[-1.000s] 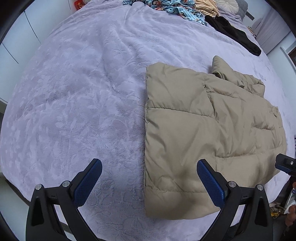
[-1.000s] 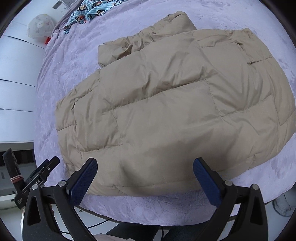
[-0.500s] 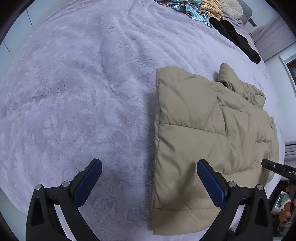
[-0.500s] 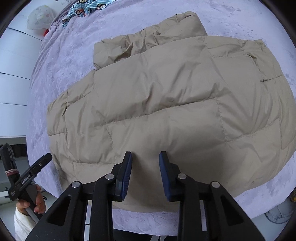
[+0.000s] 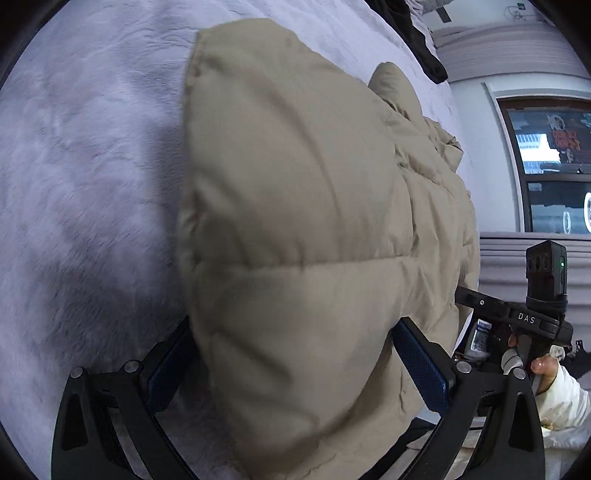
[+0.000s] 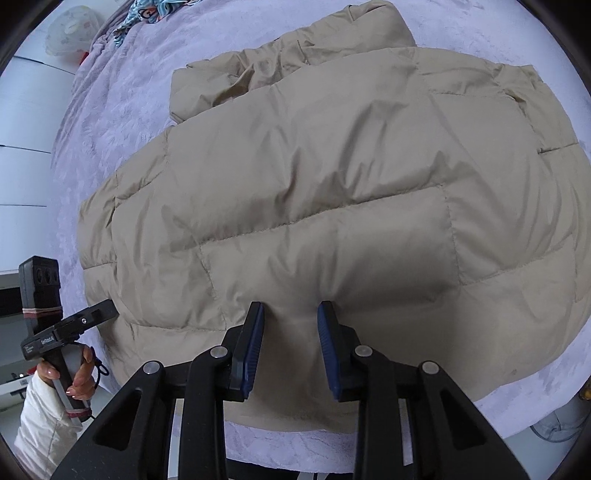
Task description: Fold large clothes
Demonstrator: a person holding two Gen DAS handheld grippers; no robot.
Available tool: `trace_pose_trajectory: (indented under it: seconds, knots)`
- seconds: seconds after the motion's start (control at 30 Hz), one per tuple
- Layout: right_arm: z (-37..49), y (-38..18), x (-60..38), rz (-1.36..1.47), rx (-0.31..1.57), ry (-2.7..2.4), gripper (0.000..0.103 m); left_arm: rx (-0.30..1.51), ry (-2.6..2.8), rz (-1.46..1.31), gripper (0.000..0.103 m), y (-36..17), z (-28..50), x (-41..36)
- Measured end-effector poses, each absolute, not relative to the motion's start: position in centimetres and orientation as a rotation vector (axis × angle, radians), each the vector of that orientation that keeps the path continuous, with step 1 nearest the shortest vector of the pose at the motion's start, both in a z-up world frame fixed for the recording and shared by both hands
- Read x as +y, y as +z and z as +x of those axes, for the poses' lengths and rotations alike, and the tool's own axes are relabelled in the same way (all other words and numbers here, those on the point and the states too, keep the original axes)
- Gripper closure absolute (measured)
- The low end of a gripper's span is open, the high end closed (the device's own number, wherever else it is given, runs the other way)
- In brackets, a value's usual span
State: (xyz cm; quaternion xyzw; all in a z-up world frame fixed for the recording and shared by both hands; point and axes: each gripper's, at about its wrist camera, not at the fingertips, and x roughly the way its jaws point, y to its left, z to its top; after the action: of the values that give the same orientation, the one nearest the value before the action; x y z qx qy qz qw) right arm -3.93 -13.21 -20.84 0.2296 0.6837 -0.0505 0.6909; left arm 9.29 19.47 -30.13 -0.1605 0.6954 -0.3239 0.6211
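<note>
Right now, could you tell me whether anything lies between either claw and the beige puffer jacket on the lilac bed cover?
Nothing visible does. The left claw is open with the beige puffer jacket bulging between its fingers. The right claw is closed on the jacket's near hem. Only the lilac bed cover surrounds the jacket.

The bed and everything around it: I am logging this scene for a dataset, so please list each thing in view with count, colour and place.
puffer jacket: one, beige, flat on the bed, near edge at both grippers.
bed cover: one, lilac plush, under the jacket.
black garment: one, far end of the bed.
patterned cloth: one, blue print, far corner.
white bag: one, beside the bed's far corner.
window: one, dark, right wall.
left gripper: black, blue pads, jaws wide around the jacket edge.
right gripper: black, blue pads, pinching a jacket fold.
</note>
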Motion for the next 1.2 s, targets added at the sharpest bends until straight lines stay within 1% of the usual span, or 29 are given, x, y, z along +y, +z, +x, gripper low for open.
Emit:
trace_pose_trajectory:
  seconds: [0.13,0.23,0.27,0.3,0.37,0.4,0.43,0.53,0.57,0.63,0.77,0.9,1.03,1.2]
  knots:
    - [-3.2,-21.2,-12.5,0.487,1.545,-0.119,0.070,1.598,-0.781,-0.374,0.001,-31.0,10.3,17.8]
    - [-2.7,-21.3,-12.1,0.480,1.546,-0.124,0.070,1.607,-0.785,-0.328,0.001,-31.2,10.2,16.9]
    - [-2.5,-21.3,-11.9,0.477,1.547,-0.124,0.070,1.599,-0.803,-0.316,0.011,-31.0,10.1,16.7]
    - [-2.4,-21.3,-11.8,0.474,1.547,-0.122,0.070,1.595,-0.834,-0.332,0.040,-30.7,10.0,16.6]
    - [-2.3,-21.2,-11.8,0.477,1.541,-0.114,0.070,1.632,-0.905,-0.502,0.072,-30.7,10.0,16.9]
    - [-2.3,-21.1,-12.0,0.483,1.533,-0.112,0.070,1.623,-0.907,-0.522,0.076,-30.3,10.0,17.0]
    - [-2.3,-20.8,-12.3,0.492,1.516,-0.113,0.070,1.608,-0.909,-0.510,0.078,-29.7,9.8,16.9]
    - [-2.6,-20.2,-13.6,0.520,1.451,-0.150,0.070,1.584,-0.916,-0.546,0.079,-27.4,9.3,16.7]
    - [-2.6,-20.1,-14.1,0.528,1.431,-0.156,0.078,1.568,-0.926,-0.564,0.079,-26.3,9.2,16.6]
    - [-2.4,-20.5,-15.0,0.543,1.408,-0.163,0.087,1.541,-0.936,-0.566,0.079,-24.0,8.8,16.1]
    - [-1.9,-22.4,-16.6,0.625,1.392,-0.134,0.089,1.502,-0.925,-0.498,0.079,-18.9,8.0,13.5]
    - [-1.3,-24.2,-17.5,0.689,1.397,-0.068,0.090,1.498,-0.890,-0.401,0.079,-14.7,7.0,9.1]
    - [-0.9,-26.1,-18.5,0.749,1.409,-0.003,0.090,1.515,-0.820,-0.327,0.079,-12.0,6.1,4.2]
    - [-0.7,-27.8,-19.8,0.862,1.393,0.039,0.090,1.524,-0.721,-0.196,0.078,-10.0,5.2,-3.3]
